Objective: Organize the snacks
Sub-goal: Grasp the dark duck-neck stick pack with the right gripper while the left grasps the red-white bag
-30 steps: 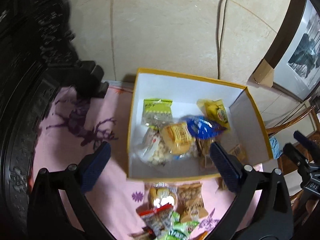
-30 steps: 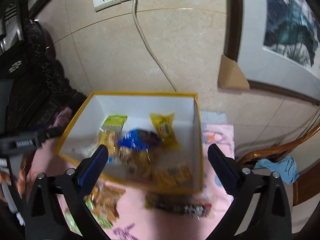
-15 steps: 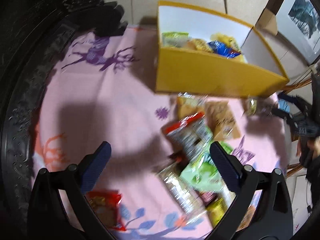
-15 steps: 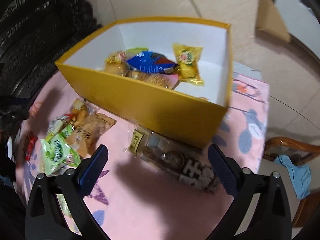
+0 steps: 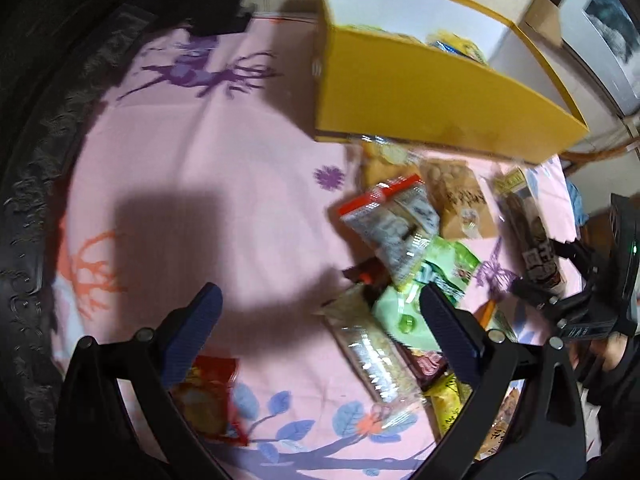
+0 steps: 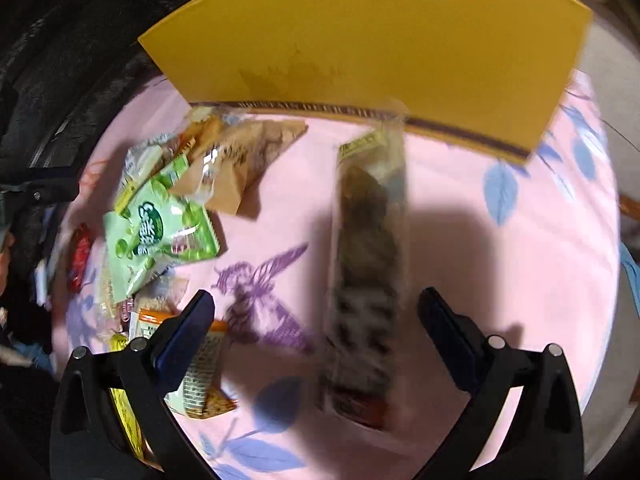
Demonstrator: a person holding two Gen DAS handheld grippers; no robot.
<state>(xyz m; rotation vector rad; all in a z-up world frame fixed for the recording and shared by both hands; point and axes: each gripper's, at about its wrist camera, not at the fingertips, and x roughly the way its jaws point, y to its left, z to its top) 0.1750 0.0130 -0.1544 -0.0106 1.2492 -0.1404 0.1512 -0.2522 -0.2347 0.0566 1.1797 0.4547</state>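
A yellow box (image 5: pixel 420 96) with white inside walls stands at the back of the pink cloth, with a few snack packs showing over its rim. In front of it lies a heap of loose snack packs (image 5: pixel 404 236). My left gripper (image 5: pixel 320 304) hangs open and empty over the cloth, left of the heap. A red snack pack (image 5: pixel 208 396) lies under its left finger. My right gripper (image 6: pixel 316 312) is open low over a long dark snack bar (image 6: pixel 368 272), which lies lengthwise between the fingers, untouched. The yellow box (image 6: pixel 380 40) fills the top of the right wrist view.
A green pack (image 6: pixel 160 236) and a tan pack (image 6: pixel 240 164) lie left of the long bar. Dark carved wood (image 5: pixel 36 128) runs along the left edge of the cloth. The other gripper and a hand (image 5: pixel 592 320) show at the right.
Both grippers have come down from over the box to the cloth in front of it. The right one has closed in on the long dark bar. Both stay open.
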